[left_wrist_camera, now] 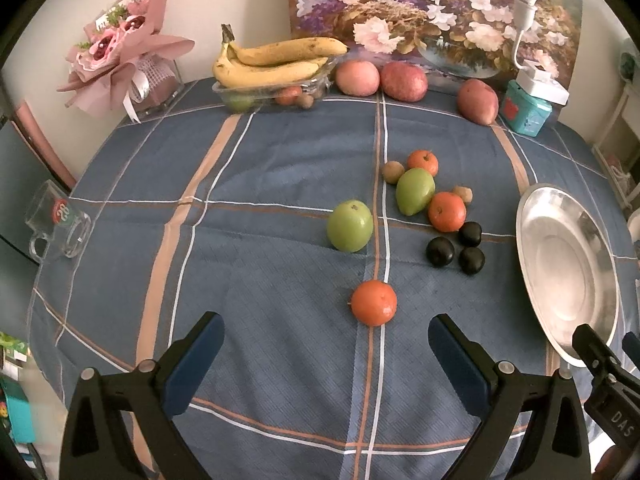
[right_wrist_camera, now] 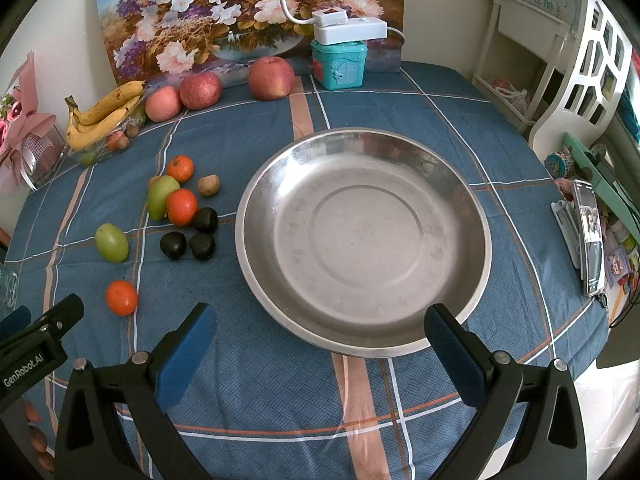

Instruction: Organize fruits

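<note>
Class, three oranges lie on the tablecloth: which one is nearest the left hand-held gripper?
The lone orange lying just ahead of the open left hand-held gripper. The other two oranges sit farther back, clustered with the pointed green fruit.

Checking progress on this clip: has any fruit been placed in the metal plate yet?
No. The metal plate shows only its bare steel surface, with the oranges and plums lying on the tablecloth beside it.

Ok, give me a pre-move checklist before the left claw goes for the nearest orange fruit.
1. Left claw open and empty: ok.
2. Nearest orange fruit ahead between the fingers, apart from other fruit: ok.
3. Steel plate empty, ready for fruit: ok.
4. Right claw open, empty, hovering at the plate's near rim: ok.
5. Green fruit clear of the approach: ok.
6. Fruit's firmness: cannot tell.
</note>
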The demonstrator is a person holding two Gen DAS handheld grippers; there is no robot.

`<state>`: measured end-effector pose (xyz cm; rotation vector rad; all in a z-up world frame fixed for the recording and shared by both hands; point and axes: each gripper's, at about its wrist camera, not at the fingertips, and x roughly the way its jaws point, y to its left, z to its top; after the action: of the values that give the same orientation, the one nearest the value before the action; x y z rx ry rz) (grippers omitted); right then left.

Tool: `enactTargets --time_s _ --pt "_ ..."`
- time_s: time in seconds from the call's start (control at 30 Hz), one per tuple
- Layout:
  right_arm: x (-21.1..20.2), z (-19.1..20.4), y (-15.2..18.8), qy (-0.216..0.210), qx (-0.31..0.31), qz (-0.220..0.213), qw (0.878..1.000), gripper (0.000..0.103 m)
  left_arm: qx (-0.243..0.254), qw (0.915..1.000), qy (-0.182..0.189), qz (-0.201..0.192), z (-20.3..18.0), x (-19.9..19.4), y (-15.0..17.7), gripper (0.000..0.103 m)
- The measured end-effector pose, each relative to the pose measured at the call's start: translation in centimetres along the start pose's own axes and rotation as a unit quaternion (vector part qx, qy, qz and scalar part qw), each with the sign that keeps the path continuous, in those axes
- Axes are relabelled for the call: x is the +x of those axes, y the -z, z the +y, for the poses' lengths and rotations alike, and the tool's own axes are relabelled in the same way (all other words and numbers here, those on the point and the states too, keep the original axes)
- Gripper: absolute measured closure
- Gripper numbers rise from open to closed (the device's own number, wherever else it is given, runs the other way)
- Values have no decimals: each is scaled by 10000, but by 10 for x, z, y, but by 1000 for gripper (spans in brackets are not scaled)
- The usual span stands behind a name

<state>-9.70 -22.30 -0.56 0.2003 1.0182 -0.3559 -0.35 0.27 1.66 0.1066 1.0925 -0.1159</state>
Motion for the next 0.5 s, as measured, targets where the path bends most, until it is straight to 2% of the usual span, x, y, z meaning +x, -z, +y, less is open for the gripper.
enactTargets --time_s 0.3,0.5 --pt "2 0 1 8 -5 34 10000 0 -127 9997 187 -19 3 1 -3 0" --pt "10 0 0 -62 40 202 9998 0 -382 9981 338 -352 8 5 -20 0"
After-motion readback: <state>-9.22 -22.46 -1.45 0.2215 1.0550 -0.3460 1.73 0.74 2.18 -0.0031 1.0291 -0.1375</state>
